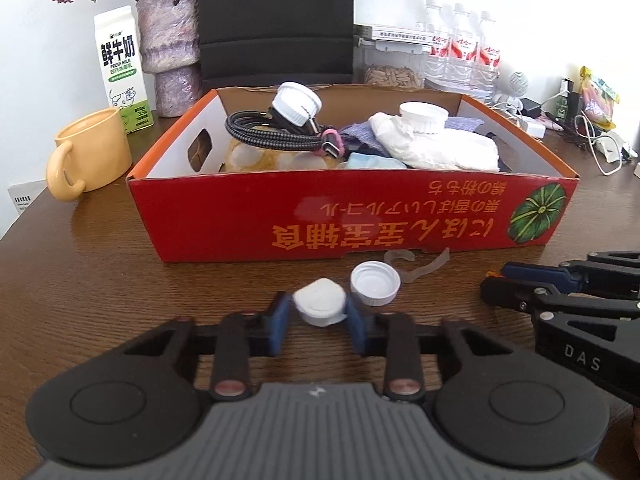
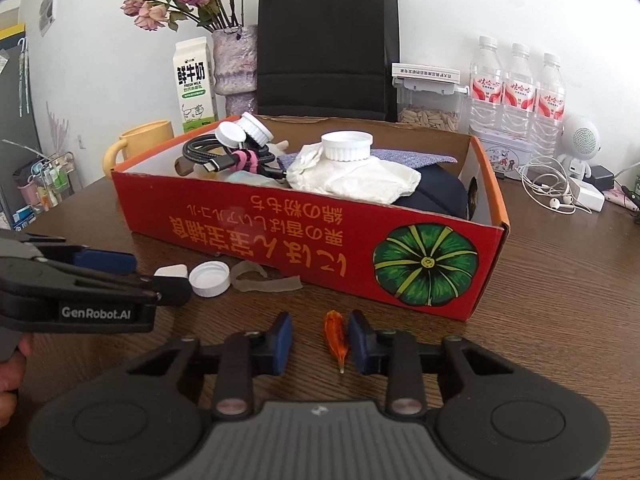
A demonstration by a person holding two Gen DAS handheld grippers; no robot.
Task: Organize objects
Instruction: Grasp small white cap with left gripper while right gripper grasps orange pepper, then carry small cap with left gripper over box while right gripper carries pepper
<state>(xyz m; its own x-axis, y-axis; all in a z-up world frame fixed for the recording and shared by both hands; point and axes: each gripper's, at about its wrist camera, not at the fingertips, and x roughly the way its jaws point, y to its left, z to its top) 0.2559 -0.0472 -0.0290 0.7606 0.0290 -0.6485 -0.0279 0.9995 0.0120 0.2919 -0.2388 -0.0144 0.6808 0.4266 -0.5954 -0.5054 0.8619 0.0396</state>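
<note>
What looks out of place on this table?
The red box sits with its printing upside down. Loose bits lie outside it: an upturned white cap, a clear strip and an orange scrap between the right gripper's fingers.

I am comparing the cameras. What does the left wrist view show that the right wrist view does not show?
Only the left wrist view shows the left hand-held gripper closed on a small white cap. Only the right wrist view shows the orange wrapper between the open right hand-held gripper fingers. Both show the red box and the upturned bottle cap.
</note>
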